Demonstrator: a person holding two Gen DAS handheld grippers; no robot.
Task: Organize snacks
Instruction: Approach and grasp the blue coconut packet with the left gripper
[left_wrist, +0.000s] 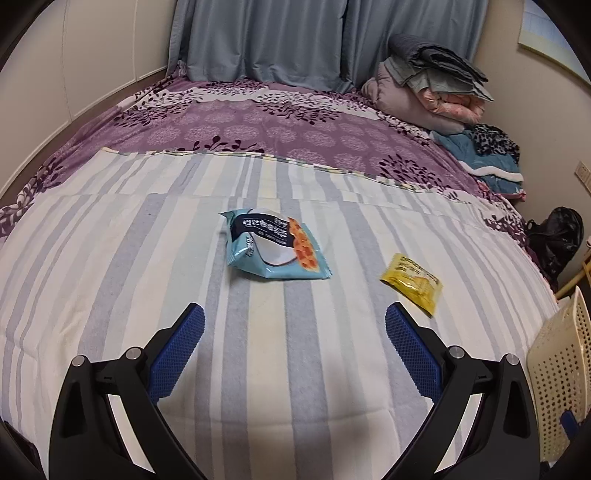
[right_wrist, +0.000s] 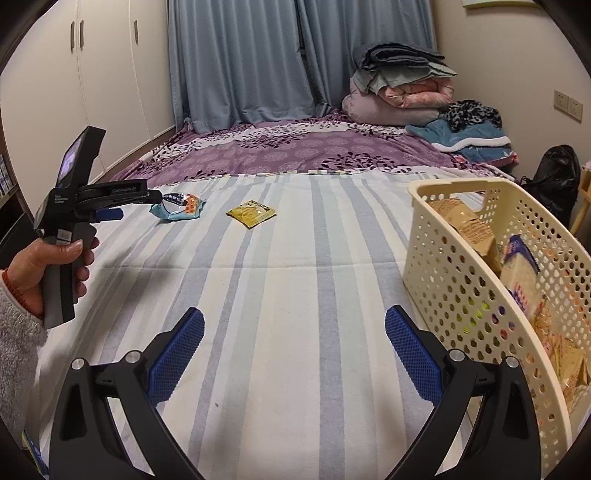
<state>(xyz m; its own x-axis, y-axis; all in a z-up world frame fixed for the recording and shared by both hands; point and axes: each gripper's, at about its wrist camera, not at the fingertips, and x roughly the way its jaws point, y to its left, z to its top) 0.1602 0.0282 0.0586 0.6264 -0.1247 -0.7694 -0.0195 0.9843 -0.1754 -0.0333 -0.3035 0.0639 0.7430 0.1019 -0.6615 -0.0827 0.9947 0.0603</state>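
Observation:
A teal snack packet (left_wrist: 275, 247) lies on the striped sheet, straight ahead of my left gripper (left_wrist: 294, 319), which is open and empty a short way in front of it. A small yellow packet (left_wrist: 413, 282) lies to its right. In the right wrist view the teal packet (right_wrist: 181, 207) and the yellow packet (right_wrist: 251, 213) lie far ahead. The left gripper (right_wrist: 122, 206) is seen from the side, next to the teal packet. My right gripper (right_wrist: 294, 319) is open and empty over the sheet. A cream perforated basket (right_wrist: 461, 266) holding several snacks stands at its right.
The basket also shows at the right edge of the left wrist view (left_wrist: 561, 354). Folded bedding (right_wrist: 402, 88) and clothes (right_wrist: 469, 125) are piled at the far right of the bed. A black bag (right_wrist: 554, 177) sits by the wall. Wardrobe doors (right_wrist: 74, 92) stand at left.

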